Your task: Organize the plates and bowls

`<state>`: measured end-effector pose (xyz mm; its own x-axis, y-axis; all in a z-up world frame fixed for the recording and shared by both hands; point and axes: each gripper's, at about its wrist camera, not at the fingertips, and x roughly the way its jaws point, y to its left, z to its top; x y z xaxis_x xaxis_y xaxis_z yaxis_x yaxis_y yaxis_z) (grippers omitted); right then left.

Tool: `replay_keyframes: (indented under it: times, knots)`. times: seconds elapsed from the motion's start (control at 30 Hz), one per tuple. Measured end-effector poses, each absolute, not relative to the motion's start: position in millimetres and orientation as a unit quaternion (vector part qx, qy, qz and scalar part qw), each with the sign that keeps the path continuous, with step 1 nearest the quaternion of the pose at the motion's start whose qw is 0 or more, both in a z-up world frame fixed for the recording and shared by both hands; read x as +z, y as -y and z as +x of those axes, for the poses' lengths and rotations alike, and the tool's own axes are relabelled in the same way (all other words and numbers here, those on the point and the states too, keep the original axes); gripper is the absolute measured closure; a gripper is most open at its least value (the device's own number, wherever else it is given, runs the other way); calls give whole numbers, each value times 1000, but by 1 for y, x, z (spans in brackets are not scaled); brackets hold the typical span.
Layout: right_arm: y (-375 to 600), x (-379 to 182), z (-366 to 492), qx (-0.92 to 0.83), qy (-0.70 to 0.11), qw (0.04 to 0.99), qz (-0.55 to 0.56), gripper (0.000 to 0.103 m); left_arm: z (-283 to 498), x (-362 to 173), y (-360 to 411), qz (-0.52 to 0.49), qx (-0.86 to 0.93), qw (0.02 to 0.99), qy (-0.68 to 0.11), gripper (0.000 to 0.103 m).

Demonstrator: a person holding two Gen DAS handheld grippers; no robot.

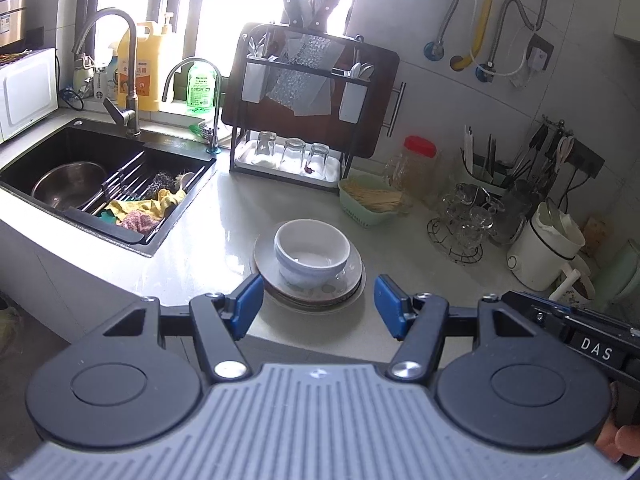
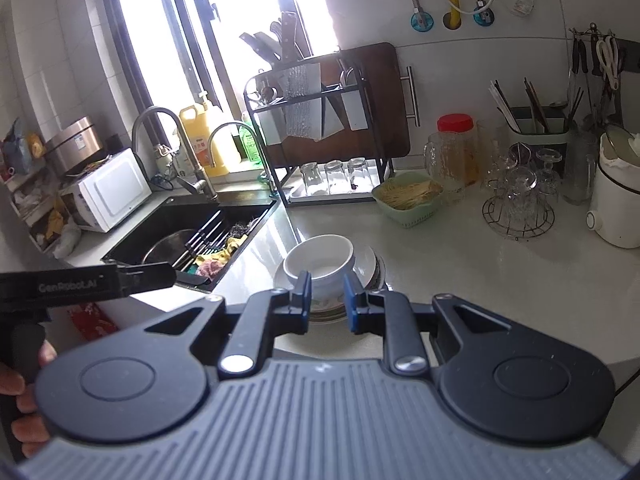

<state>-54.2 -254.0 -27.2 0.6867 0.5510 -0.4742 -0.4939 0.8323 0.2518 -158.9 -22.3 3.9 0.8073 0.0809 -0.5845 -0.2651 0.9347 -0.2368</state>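
A white bowl [image 1: 312, 252] stands on a stack of plates [image 1: 344, 286] on the pale counter, near its front edge. It also shows in the right wrist view as the bowl [image 2: 320, 258] on the plates [image 2: 370, 266]. My left gripper [image 1: 316, 306] is open and empty, just in front of the stack, its blue pads either side of the plates' near rim. My right gripper [image 2: 327, 298] is partly open and empty, close in front of the bowl, holding nothing. A black dish rack [image 1: 304, 92] stands behind, with three upturned glasses on its tray.
A black sink [image 1: 100, 184] with a steel pot and cloths lies at the left. A green basket [image 1: 372, 200], a red-lidded jar [image 1: 416, 164], a wire stand of glasses [image 1: 464, 220] and a white kettle [image 1: 548, 248] stand at the right. The other gripper's handle [image 2: 80, 284] reaches in from the left.
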Motion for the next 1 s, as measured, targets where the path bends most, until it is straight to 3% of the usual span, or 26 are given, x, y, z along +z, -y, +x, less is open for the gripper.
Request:
replay_keyframes:
  times: [0.87, 0.93, 0.97, 1.0]
  knots:
    - [271, -38, -92, 265, -264, 926, 41, 81, -221, 5, 41, -135, 102, 940, -295, 35]
    - [271, -38, -90, 271, -264, 925, 41, 50, -221, 5, 41, -131, 106, 941, -293, 25]
    - [271, -39, -89, 268, -261, 926, 43, 20, -220, 6, 43, -121, 111, 942, -291, 9]
    - [272, -39, -89, 263, -256, 929, 45, 6, -219, 7, 45, -108, 114, 944, -291, 2]
